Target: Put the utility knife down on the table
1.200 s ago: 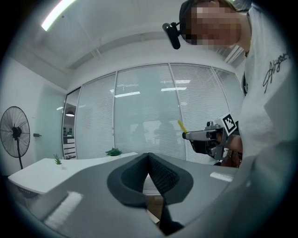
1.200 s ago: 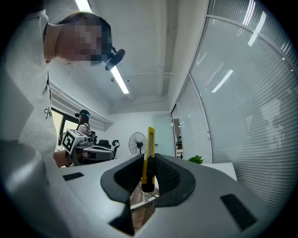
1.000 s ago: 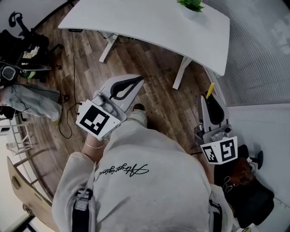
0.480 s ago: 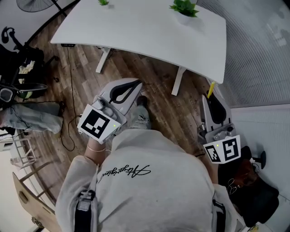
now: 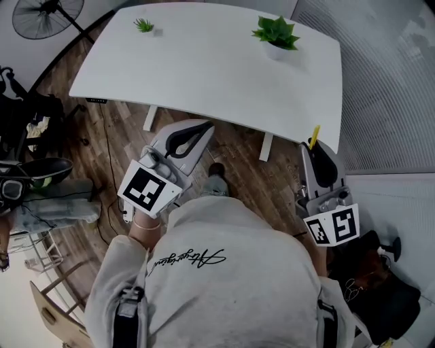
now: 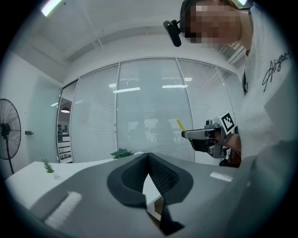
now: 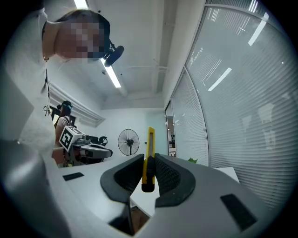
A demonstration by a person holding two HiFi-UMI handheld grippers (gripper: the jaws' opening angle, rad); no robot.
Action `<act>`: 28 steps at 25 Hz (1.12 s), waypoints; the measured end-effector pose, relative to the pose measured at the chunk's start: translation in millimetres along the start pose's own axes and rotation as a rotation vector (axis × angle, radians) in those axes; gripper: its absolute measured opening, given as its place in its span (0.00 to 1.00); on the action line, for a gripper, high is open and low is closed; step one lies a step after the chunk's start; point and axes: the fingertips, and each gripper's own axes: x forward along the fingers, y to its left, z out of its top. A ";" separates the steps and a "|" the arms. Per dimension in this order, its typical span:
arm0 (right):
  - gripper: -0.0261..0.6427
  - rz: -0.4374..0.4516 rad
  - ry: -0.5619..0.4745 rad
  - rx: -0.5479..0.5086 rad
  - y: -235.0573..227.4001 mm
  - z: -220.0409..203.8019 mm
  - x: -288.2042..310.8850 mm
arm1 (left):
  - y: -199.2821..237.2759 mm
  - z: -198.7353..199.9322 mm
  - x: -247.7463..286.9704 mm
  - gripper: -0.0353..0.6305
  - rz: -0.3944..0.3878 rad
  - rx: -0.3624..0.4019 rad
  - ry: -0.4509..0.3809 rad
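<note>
Head view and two tool views. One person stood on a wood floor [image 5: 238, 153] before one white bench [image 5: 204, 68], holding two tools. The left tool [image 5: 204, 128] [image 6: 148, 158] pointed toward the bench's near edge; its two jaws met at their tips, with nothing between them. The right tool [image 5: 317, 151] [image 7: 149, 162] was clamped on one yellow utility knife [image 5: 315, 135] [image 7: 150, 144], gripped near its butt end, its length projecting past the jaw tips. The knife was in the air by the bench's near right corner, not lying on the bench. The bench carried two potted plants: a larger one [image 5: 275, 31] near the far right and a small one [image 5: 143, 26] near the far left. One pedestal fan [image 5: 46, 16] stood beyond the bench's left end.
</note>
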 end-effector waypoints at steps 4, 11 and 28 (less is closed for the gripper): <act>0.14 -0.015 -0.003 0.001 -12.7 3.8 34.4 | 34.1 6.1 16.9 0.05 -0.009 -0.004 -0.012; 0.14 -0.040 -0.004 0.004 -30.2 7.1 85.5 | 84.0 8.3 43.7 0.05 -0.046 0.002 -0.016; 0.14 -0.105 0.005 -0.007 -52.8 8.3 152.3 | 149.4 8.5 86.6 0.05 -0.127 -0.022 -0.045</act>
